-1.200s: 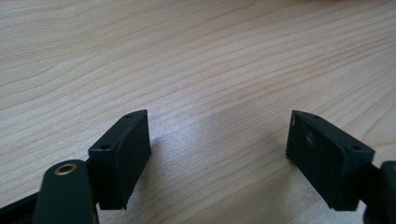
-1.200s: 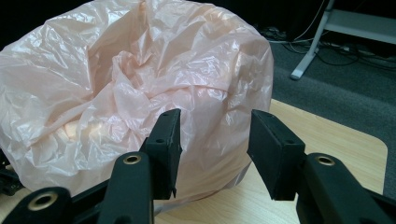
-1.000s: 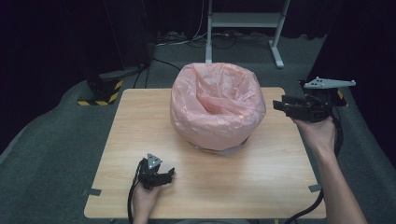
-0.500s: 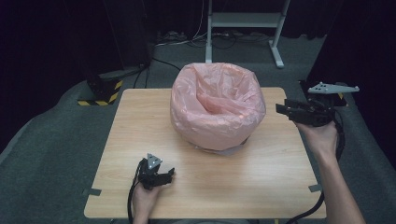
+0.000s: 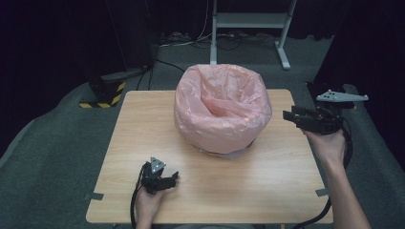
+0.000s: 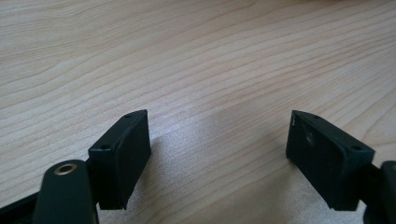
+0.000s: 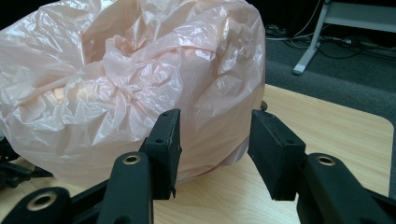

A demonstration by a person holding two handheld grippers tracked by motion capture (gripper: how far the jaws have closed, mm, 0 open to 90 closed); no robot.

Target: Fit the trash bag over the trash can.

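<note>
The right gripper (image 5: 292,116) has drifted a little farther out past the table's (image 5: 143,124) right edge over the last second, staying level with its jaws aimed back at the pink bag (image 5: 222,107). The jaws stand apart with nothing between them. In the right gripper view, the bag (image 7: 126,88) bulges just ahead, its crinkled side facing the gap – near, not touching. That small retreat looks to me like lining up for a pinch on the bag's side or rim rather than giving up on it. The left gripper (image 5: 165,181) hasn't moved – it rests low on the wood, well short of the bag, its jaws wide apart over bare tabletop (image 6: 196,60).
</note>
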